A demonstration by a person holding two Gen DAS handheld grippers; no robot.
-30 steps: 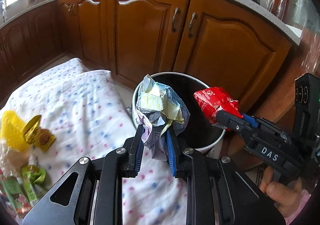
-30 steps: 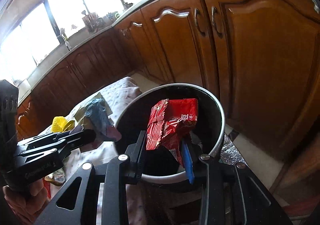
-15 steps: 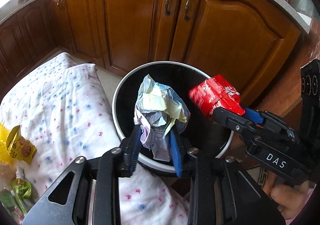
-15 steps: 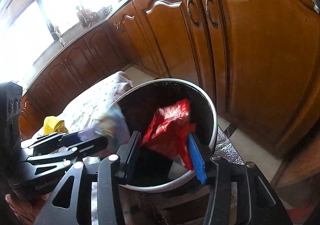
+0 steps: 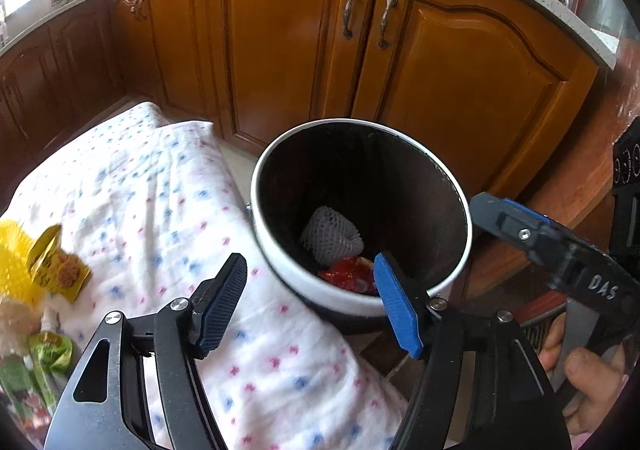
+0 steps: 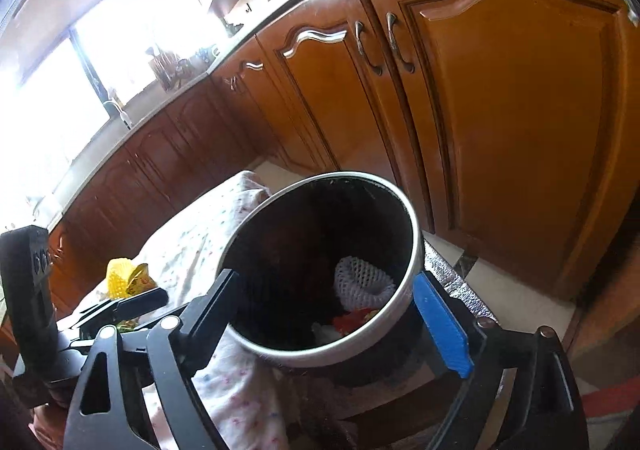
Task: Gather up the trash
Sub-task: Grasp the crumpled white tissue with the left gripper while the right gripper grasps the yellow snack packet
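Observation:
The black bin with a white rim [image 5: 456, 186] stands on the floor by the cabinets. Inside it lie a white foam net [image 5: 332, 238] and the red wrapper [image 5: 348, 278]. My left gripper [image 5: 308, 270] hovers over the bin's near rim, its jaws opening and nothing between them. In the right wrist view the same bin [image 6: 416, 234] holds the foam net [image 6: 360, 282], the red wrapper [image 6: 352, 320] and a pale scrap [image 6: 324, 330]. My right gripper [image 6: 324, 282] straddles the bin mouth from above, jaws opening, empty. Its finger [image 5: 492, 210] shows at the bin's right.
A flowered white cloth [image 5: 160, 190] covers the surface left of the bin. On its left end lie a yellow net [image 5: 12, 250], a yellow packet [image 5: 60, 270] and green wrappers [image 5: 48, 350]. Wooden cabinet doors [image 5: 280, 50] rise close behind. A hand [image 5: 580, 370] holds the right gripper.
Both grippers have opened. The crumpled paper wad left my left jaws and the red wrapper left my right jaws; the wrapper now lies in the bin.

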